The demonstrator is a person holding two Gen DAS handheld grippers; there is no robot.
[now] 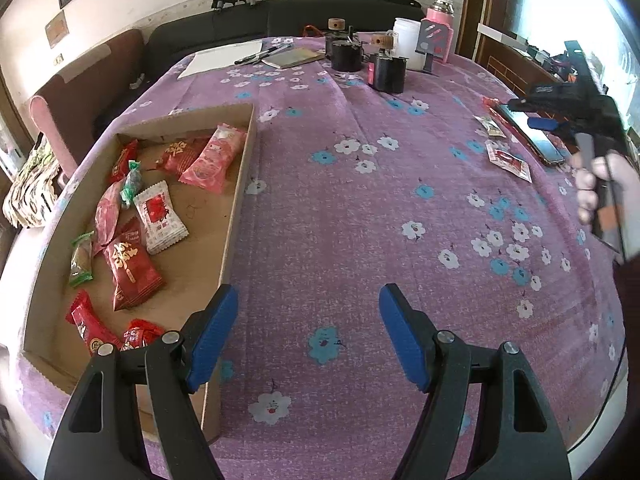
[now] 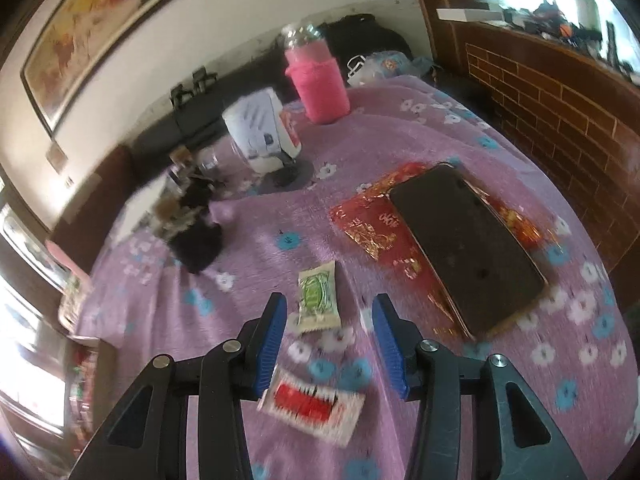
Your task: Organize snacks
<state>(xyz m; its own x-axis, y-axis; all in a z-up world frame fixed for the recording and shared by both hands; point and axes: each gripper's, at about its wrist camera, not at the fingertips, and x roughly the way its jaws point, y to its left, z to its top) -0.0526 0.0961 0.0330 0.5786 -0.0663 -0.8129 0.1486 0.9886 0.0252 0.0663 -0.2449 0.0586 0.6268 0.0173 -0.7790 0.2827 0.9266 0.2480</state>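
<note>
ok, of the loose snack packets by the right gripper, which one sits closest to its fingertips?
The small green-and-white packet, lying just ahead between the open right gripper fingers. The red-and-white packet lies further back under the jaws; the red-gold one is under the phone.

Both grippers are the same build: the left gripper [image 1: 308, 330] and right gripper [image 2: 330, 340] have chunky matte black plastic arms with triangular cutouts, plus round silver pivot pins at the joints. The fingers [image 1: 210, 334] wear bright blue pads with a ribbed inner face. Seen from the left camera, the hand [image 1: 600, 190] wraps a black handle with an orange patch and a dark sleeve below it.
</note>
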